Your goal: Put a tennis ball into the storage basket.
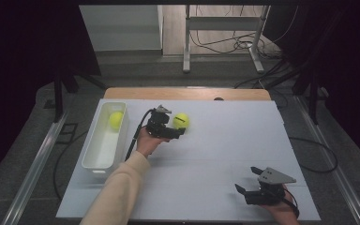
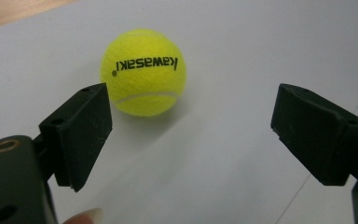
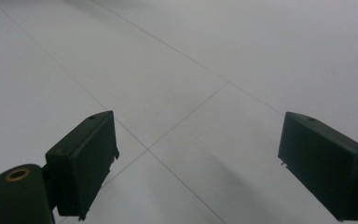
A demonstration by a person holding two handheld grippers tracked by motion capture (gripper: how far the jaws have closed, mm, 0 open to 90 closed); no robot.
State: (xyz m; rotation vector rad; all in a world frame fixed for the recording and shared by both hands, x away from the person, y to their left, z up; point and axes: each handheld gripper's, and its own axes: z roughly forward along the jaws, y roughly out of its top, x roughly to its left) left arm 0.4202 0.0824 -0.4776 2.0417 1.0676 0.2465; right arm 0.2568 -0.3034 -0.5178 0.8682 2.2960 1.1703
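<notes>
A yellow tennis ball (image 1: pixel 181 121) (image 2: pixel 143 72) printed "Kawasaki" lies on the white table top. My left gripper (image 1: pixel 177 131) (image 2: pixel 191 135) is just short of it, jaws open and wide apart, and the ball sits ahead of the left jaw without touching either pad. A second yellow ball (image 1: pixel 116 120) rests inside the white bin (image 1: pixel 93 161) at the left. Near the front right, my right gripper (image 1: pixel 246 180) (image 3: pixel 198 161) is open over bare table with nothing between its jaws.
The white sheet (image 1: pixel 225 150) covers a wooden table whose far edge (image 1: pixel 187 93) shows behind it. The bin stands along the sheet's left side. Beyond the table are metal frame legs and loose cables on the floor.
</notes>
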